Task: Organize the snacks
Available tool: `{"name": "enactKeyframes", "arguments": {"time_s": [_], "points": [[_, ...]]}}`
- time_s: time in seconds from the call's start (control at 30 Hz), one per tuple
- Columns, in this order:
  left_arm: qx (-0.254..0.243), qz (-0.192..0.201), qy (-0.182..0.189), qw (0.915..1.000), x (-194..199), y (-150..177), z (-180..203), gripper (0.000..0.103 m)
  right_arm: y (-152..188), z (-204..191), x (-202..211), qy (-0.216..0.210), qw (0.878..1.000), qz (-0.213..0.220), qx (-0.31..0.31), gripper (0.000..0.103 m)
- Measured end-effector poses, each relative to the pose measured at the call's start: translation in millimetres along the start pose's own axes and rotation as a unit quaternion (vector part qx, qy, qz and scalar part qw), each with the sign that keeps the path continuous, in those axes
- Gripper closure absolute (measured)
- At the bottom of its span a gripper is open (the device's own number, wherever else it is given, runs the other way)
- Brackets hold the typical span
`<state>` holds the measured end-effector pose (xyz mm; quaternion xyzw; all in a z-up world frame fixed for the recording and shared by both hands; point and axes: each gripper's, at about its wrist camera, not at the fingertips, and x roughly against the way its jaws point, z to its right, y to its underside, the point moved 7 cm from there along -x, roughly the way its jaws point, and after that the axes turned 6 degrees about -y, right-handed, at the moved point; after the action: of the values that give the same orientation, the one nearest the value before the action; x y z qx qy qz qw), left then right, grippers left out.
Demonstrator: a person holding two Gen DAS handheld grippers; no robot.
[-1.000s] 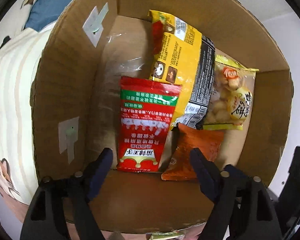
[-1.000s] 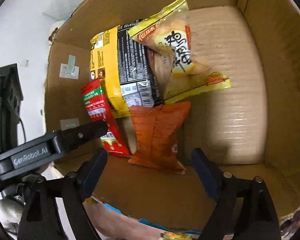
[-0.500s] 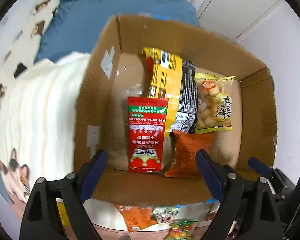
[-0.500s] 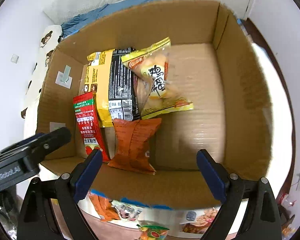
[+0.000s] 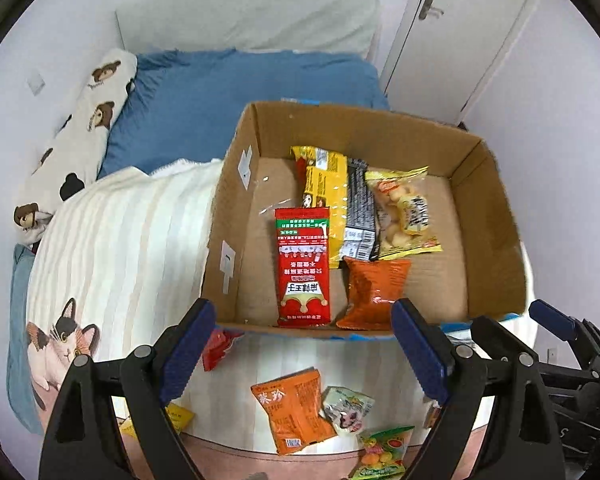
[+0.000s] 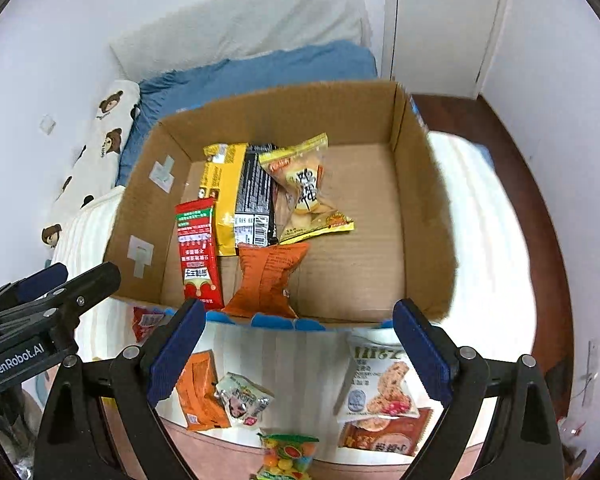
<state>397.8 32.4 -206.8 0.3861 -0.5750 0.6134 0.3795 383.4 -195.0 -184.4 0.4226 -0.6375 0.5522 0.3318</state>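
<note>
Matt corrugated cardboard box [image 5: 496, 216], glossy plastic snack packets [image 5: 302, 264], inside.

An open cardboard box [image 5: 496, 216] sits on the bed, holding a red sachet [image 5: 303, 266] lying flat beside a crumpled orange packet [image 5: 374, 292], with a yellow-and-black bag [image 5: 336, 200] and a clear yellow-edged bag of pale puffs [image 5: 404, 212] behind them. In front of the box lie loose snacks: an orange packet [image 5: 292, 414], a small whitish packet [image 5: 348, 410], a green candy bag [image 5: 382, 454] and a white oat-biscuit pack [image 6: 380, 384].

Both the left claw [image 5: 302, 346] and the right claw [image 6: 296, 346] point steeply downward, jaws spread wide, gripping nothing.
</note>
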Motion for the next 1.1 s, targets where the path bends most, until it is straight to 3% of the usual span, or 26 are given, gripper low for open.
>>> {"name": "enactKeyframes", "arguments": {"time_s": [0.3, 0.43, 0.57, 0.7, 0.8, 0.9, 1.0, 1.03, 1.1], "points": [[-0.016, 0.057, 0.011, 0.9982, 62.5, 17.6, 0.5, 0.013, 19.5, -4.8, 62.1, -0.018, 0.998, 0.059, 0.0, 0.006], [-0.023, 0.064, 0.013, 0.9976, 79.5, 31.5, -1.9, 0.013, 38.9, -5.7, 79.8, -0.034, 0.998, 0.059, -0.009, 0.006], [-0.024, 0.041, 0.015, 0.9988, 75.0, 66.5, -8.1, 0.013, 84.3, 2.0, 68.3, -0.053, 0.998, 0.015, -0.029, 0.006], [-0.014, -0.019, 0.006, 0.9997, 40.6, 119.4, -18.0, 0.013, 146.6, 13.7, 30.6, -0.067, 0.994, -0.059, -0.068, 0.006], [0.006, -0.079, 0.0, 0.9969, 6.5, 162.6, -29.3, 0.013, 208.1, 34.1, -4.8, -0.097, 0.973, -0.132, -0.165, 0.006], [0.023, -0.116, -0.007, 0.9929, -16.0, 192.5, -37.4, 0.013, 265.5, 48.2, -31.0, -0.135, 0.934, -0.183, -0.277, 0.006], [0.034, -0.142, -0.012, 0.9891, -33.9, 211.0, -43.5, 0.013, 297.5, 51.1, -48.4, -0.151, 0.9, -0.208, -0.352, 0.006], [0.035, -0.149, -0.015, 0.988, -38.7, 215.0, -44.0, 0.013, 305.9, 50.3, -56.5, -0.162, 0.884, -0.209, -0.387, 0.006], [0.036, -0.158, -0.017, 0.9866, -46.2, 217.8, -44.2, 0.013, 310.4, 48.1, -70.1, -0.176, 0.863, -0.192, -0.432, 0.006]]}}
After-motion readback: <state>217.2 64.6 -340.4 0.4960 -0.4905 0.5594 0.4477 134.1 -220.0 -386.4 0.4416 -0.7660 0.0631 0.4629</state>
